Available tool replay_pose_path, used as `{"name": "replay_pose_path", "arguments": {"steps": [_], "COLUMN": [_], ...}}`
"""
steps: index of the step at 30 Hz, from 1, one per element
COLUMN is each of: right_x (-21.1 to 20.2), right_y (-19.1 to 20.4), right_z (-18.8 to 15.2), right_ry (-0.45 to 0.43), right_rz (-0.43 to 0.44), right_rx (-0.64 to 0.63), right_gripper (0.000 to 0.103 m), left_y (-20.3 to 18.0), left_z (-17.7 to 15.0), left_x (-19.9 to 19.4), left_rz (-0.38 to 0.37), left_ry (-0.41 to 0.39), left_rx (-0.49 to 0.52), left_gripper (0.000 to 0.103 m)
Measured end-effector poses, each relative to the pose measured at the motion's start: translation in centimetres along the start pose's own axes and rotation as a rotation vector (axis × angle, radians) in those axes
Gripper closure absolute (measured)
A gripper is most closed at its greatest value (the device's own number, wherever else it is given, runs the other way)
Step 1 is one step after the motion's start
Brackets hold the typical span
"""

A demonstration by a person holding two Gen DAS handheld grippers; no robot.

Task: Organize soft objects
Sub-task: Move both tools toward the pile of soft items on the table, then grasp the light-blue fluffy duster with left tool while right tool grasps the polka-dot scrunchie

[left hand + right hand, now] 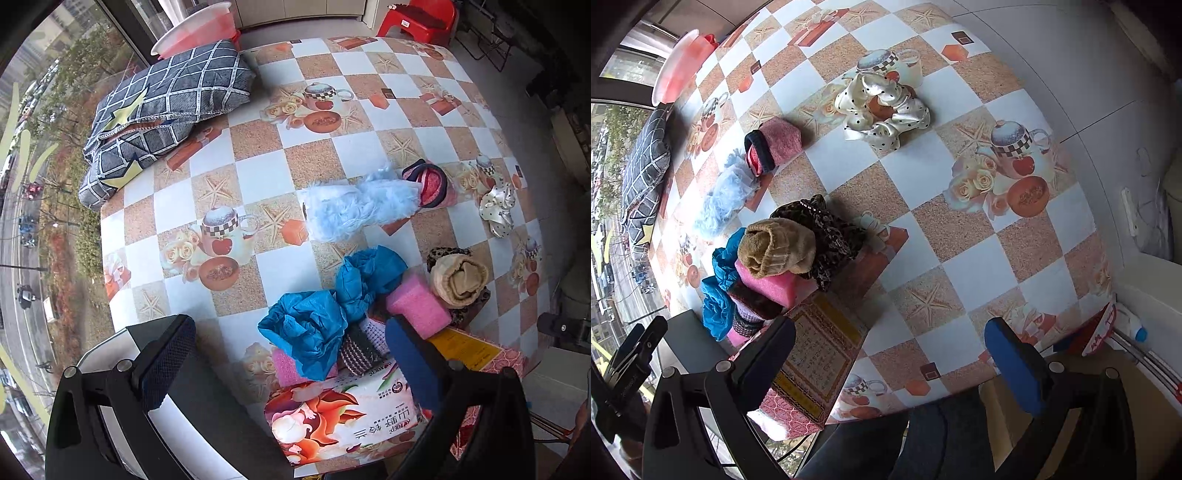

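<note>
Left view: the left gripper (288, 354) hangs with jaws spread and empty over the box (332, 417), where blue cloth (314, 325), sponge (417, 306) and a tan roll (458, 280) are piled. Beyond the box lies blue fluff (354, 206).

Right view: the right gripper (890, 350), jaws released, is nearest the scrunchie (882, 110), well beyond the box (812, 362). Gathering seems midway; that likely comes next, calling for a forward reach.

red stool (417, 18) | pink basin (195, 29) | checked tablecloth (258, 173) | window (33, 147)

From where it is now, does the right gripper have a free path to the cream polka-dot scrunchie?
Probably yes. The right gripper is open and empty, and the scrunchie lies alone on bare tablecloth ahead; the pile of soft things sits off to the side.
</note>
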State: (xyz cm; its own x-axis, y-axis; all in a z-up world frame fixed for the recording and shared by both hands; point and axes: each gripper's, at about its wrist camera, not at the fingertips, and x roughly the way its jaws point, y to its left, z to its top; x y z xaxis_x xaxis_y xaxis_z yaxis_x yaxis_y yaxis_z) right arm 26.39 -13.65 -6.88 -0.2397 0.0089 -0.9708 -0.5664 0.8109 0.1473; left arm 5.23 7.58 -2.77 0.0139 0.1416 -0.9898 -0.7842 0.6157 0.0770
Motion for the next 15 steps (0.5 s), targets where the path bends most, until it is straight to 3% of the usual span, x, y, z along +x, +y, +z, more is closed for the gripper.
{"name": "replay_pose_path", "arguments": {"steps": [15], "right_x": [2.5], "right_y": [0.5], "right_z": [9.4], "right_ry": [-0.043], "right_rz": [-0.050], "right_rx": [-0.108], "right_gripper": [0.000], "left_y": [-6.5], "left_z": [7.2], "left_x": [7.1], "left_rz": [0.009], "left_ry": [-0.016], "left_rx": [0.203], "left_gripper": [0.000]}}
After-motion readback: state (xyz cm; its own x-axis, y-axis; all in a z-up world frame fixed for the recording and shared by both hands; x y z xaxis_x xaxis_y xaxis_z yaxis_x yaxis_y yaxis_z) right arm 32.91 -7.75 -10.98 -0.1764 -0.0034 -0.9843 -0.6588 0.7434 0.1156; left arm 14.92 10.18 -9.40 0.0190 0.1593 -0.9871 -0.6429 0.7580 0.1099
